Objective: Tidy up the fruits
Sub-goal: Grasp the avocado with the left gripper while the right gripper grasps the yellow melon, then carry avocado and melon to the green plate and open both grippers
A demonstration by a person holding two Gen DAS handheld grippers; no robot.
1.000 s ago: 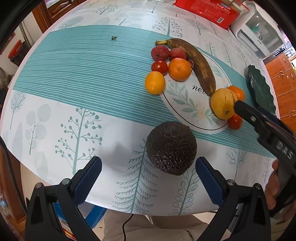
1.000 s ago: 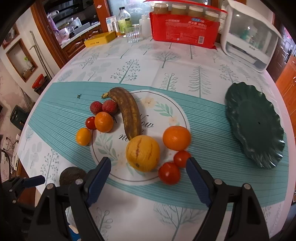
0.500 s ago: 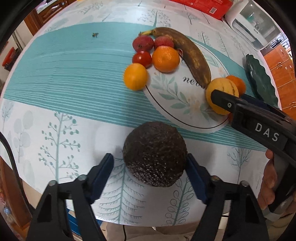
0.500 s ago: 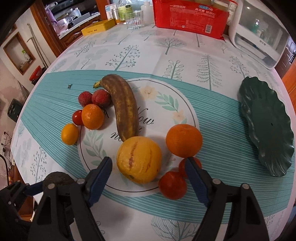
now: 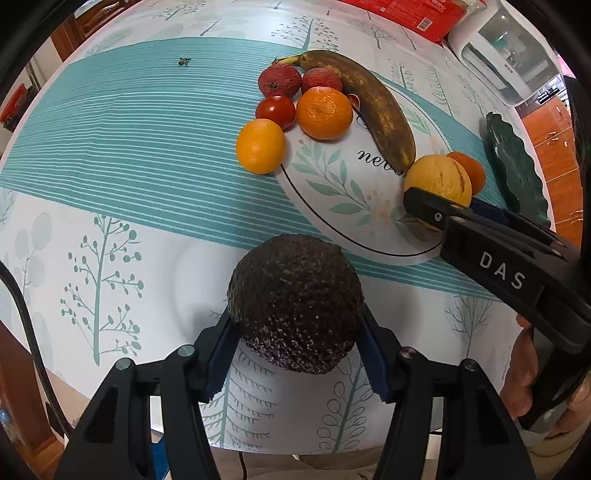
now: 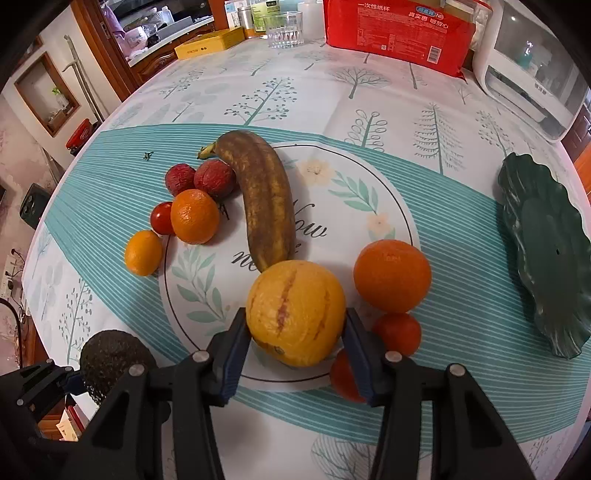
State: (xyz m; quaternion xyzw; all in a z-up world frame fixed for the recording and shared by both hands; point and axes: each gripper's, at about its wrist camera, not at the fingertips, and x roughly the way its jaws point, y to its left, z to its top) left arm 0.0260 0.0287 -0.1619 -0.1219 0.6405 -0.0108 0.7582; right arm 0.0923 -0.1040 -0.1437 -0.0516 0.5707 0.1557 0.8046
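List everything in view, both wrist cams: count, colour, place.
avocado: 1, dark brown, near table edge, between the left gripper's pads
yellow striped fruit: 1, yellow-orange, on the printed circle, between the right gripper's pads
banana: 1, browned, across the circle's far left
oranges: 3; one right of the striped fruit, two left of the banana
tomatoes: 3, red; two near the right gripper, one in the left cluster
lychees: 2, red, by the banana's stem
green plate: 1, dark, far right, nothing on it
red package: 1, far edge
white appliance: 1, far right corner
glass: 1, clear, far edge
left gripper: closed on avocado
right gripper: closed on striped fruit
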